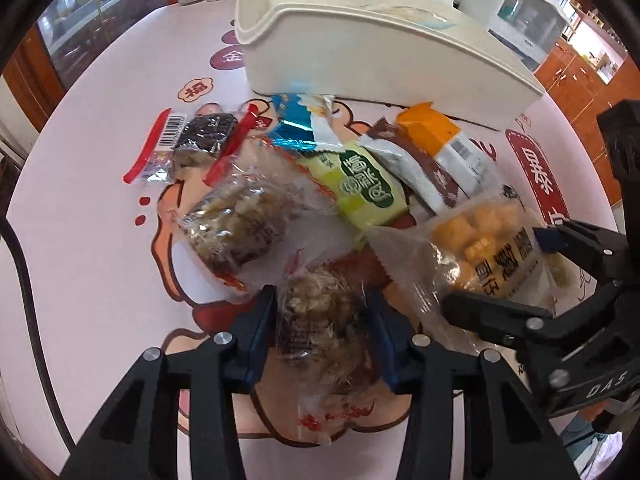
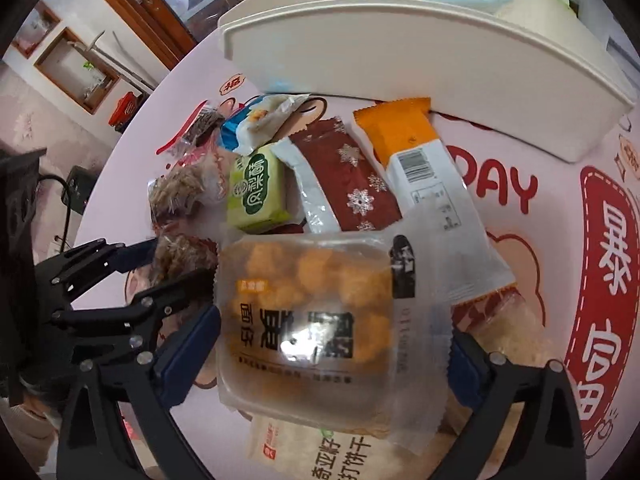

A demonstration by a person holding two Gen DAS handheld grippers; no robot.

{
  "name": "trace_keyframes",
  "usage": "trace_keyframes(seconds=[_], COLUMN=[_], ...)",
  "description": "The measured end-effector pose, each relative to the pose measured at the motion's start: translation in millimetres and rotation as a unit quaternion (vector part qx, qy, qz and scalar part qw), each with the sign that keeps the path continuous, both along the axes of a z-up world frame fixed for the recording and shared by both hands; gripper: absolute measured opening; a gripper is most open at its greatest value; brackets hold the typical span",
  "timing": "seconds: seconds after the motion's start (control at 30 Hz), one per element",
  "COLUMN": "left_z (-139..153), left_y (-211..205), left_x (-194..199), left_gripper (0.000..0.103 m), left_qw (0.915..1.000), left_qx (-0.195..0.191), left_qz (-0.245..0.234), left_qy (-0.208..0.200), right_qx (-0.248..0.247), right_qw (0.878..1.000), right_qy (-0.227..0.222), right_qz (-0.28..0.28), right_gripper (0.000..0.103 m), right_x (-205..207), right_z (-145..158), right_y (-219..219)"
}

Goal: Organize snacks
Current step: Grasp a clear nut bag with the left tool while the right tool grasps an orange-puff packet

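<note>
A heap of wrapped snacks lies on a round table with a pink printed cloth (image 1: 100,200). My left gripper (image 1: 322,340) points down, its blue pads pressed on both sides of a clear-wrapped nut cake (image 1: 320,316). From the right wrist view, the left gripper (image 2: 182,260) sits at the left on that same cake. My right gripper (image 2: 334,344) is wide open. A clear packet of orange puffs (image 2: 308,300) lies between its fingers, ungripped. In the left wrist view the right gripper (image 1: 492,270) straddles that packet (image 1: 476,236).
A cream plastic bin (image 1: 360,48) stands just behind the heap. Other snacks: a second nut cake (image 1: 240,220), a green packet (image 2: 256,188), a brown snowflake packet (image 2: 352,180), an orange-and-white bar (image 2: 420,160), a blue packet (image 1: 296,124). A cracker packet (image 2: 320,452) lies under the puffs.
</note>
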State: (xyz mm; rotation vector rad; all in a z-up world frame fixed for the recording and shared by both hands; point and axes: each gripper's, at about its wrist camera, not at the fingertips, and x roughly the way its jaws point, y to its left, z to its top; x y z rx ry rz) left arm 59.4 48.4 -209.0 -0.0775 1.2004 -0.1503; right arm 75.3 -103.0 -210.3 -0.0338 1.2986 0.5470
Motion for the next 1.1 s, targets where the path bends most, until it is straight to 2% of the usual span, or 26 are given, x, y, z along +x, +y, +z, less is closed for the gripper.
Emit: trace_keyframes(seconds=[0.07,0.27,0.5,0.83,1.1], left_z=[0,4,39,110,189], left_y=[-2,-5,-7,-15,-23], left_x=[-3,-12,-22,-21,26], left_gripper=[0.043,0.042,0.042,0.042,0.042], left_qw=[1.0,1.0,0.9995,0.9967,0.9898], left_qx=[-0.001,-0.003,-0.012,-0.026,-0.025], left_qz=[-0.001,0.004,0.006,-0.018,-0.046], left_qy=[-0.001,-0.005,-0.028,-0.075,-0.133], right_qx=[0.0,-0.004,-0.013,-0.018,-0.022], right_qw=[1.0,0.999,0.999,0.995,0.986], right_qy=[-0.007,-0.029,-0.05,-0.102,-0.16], right_qz=[0.009,0.013,0.008,-0.004,-0.049], right_gripper=[0.085,0.075,0.074,0.075,0.075], right_x=[-2,-10,-22,-38,-20], right_z=[2,13,31,87,146], right_y=[4,3,-4,-29,-53])
